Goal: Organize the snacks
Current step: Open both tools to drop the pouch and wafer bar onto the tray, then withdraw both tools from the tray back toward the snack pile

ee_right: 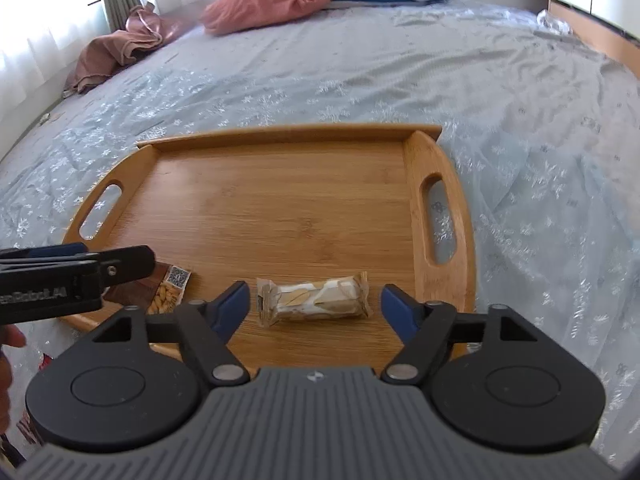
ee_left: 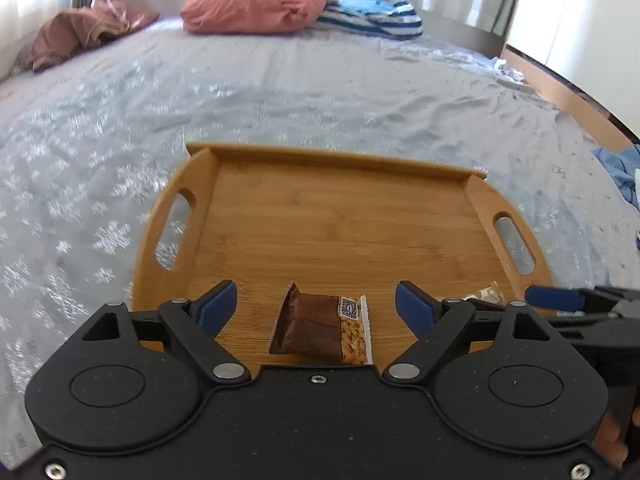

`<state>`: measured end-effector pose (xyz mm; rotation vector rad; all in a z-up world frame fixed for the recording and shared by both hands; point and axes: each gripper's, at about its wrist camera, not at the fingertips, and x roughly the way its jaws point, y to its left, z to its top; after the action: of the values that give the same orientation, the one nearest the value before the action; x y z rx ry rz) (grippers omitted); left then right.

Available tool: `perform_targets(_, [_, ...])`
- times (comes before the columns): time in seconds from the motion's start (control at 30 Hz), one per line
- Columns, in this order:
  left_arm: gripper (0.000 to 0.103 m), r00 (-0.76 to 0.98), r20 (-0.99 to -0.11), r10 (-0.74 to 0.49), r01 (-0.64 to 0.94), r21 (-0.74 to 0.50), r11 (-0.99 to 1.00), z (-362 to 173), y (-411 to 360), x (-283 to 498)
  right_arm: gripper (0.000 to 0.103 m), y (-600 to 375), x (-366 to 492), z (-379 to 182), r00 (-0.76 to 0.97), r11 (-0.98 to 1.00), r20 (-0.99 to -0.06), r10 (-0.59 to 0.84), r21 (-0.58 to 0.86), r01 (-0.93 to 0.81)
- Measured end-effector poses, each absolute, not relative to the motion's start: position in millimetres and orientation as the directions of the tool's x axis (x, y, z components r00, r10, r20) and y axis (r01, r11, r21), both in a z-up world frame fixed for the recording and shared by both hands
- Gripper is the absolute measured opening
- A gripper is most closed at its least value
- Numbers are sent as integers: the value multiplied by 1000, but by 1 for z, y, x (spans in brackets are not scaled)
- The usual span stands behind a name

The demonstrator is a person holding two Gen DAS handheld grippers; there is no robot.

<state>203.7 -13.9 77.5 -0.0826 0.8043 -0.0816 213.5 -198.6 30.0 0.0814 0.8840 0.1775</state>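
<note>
You have two snack packets on one wooden tray (ee_right: 280, 216), and the tray sits on the bed (ee_right: 500, 100).

The brown snack packet (ee_left: 320, 330) is a flat, crinkled foil wrapper with a picture of nuts and a square code on one end. It lies near the tray's near edge, toward the near left corner, between the spread fingers of your left gripper (ee_left: 316, 308); neither blue pad touches it, so that gripper is released.

The pale snack bar (ee_right: 316, 298) is a plump, clear-and-cream wrapper with crimped ends. It lies along the near edge too, closer to the right handle, between the fingers of your right gripper (ee_right: 314, 306), which stand wide and clear of it: released as well.

The tray is smooth bamboo with a raised rim, rounded ends and two slot handles. Its whole far half is bare wood. The bedcover is pale, shiny and wrinkled, with a snowflake pattern.
</note>
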Motion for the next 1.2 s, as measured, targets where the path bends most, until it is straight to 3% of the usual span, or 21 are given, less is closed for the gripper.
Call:
perform_targets(0.27, [94, 750, -639, -170, 131, -109, 985, 104, -8, 159, 95, -202, 191, 49, 675, 985, -717, 172, 102, -142])
perform_targets(0.6, [94, 774, -598, -206, 169, -118, 978, 116, -5, 106, 101, -220, 155, 69, 724, 975, -653, 222, 171, -145])
perform_targets(0.87, [94, 787, -582, -204, 186, -91, 978, 118, -1, 70, 103, -221, 125, 77, 753, 976, -622, 215, 147, -157])
perform_targets(1.2, [94, 805, -553, -213, 160, -143, 977, 110, 20, 38, 103, -216, 94, 74, 772, 980, -603, 201, 114, -166])
